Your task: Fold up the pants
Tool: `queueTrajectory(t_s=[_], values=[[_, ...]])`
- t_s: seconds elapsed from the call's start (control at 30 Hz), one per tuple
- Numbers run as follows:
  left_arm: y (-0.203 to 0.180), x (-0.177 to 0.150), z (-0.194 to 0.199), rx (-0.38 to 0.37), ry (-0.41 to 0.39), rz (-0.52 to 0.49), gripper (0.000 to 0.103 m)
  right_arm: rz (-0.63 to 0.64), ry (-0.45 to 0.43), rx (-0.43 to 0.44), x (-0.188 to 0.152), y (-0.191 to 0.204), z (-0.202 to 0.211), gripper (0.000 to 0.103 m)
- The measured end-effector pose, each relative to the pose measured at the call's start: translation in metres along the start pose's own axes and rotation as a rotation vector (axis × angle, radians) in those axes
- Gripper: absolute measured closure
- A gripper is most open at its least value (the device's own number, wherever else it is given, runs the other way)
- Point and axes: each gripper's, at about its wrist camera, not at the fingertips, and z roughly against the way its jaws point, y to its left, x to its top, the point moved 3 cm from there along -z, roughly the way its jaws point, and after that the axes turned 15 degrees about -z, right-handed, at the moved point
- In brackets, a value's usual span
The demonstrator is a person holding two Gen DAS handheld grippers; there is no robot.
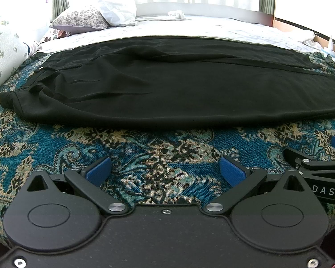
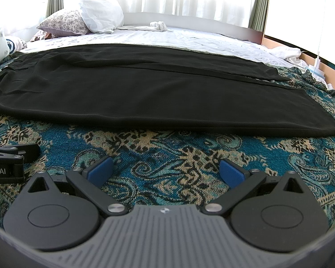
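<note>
Black pants (image 1: 167,84) lay flat across mid-frame on a patterned blanket (image 1: 158,156). Both the left gripper (image 1: 165,172) and right gripper (image 2: 165,172) had fingers apart, empty. Pillows (image 1: 93,15) sat upper left.

Your left gripper (image 1: 165,170) sits low and level, pointing forward, its jaws spread wide with nothing between the blue pads (image 1: 99,170). Your right gripper (image 2: 166,170) matches it: same low, level pose, jaws spread just as wide, pads (image 2: 232,174) bare. The two are side by side and close together. In the left wrist view the right gripper (image 1: 319,167) shows at the right edge; in the right wrist view the left gripper (image 2: 9,160) shows at the left edge.
</note>
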Motion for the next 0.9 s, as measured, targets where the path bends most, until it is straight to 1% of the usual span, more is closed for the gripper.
queueTrajectory(t_s=[0.77, 0.9], values=[[-0.0001, 0.0001, -0.0001, 0.000, 0.000, 0.000, 0.000, -0.001, -0.003, 0.001, 0.0015, -0.0017, 0.0047, 0.000], [-0.0002, -0.0011, -0.0003, 0.013, -0.011, -0.011, 0.000, -0.019, -0.022, 0.006, 0.0025, -0.0048, 0.0089, 0.000]])
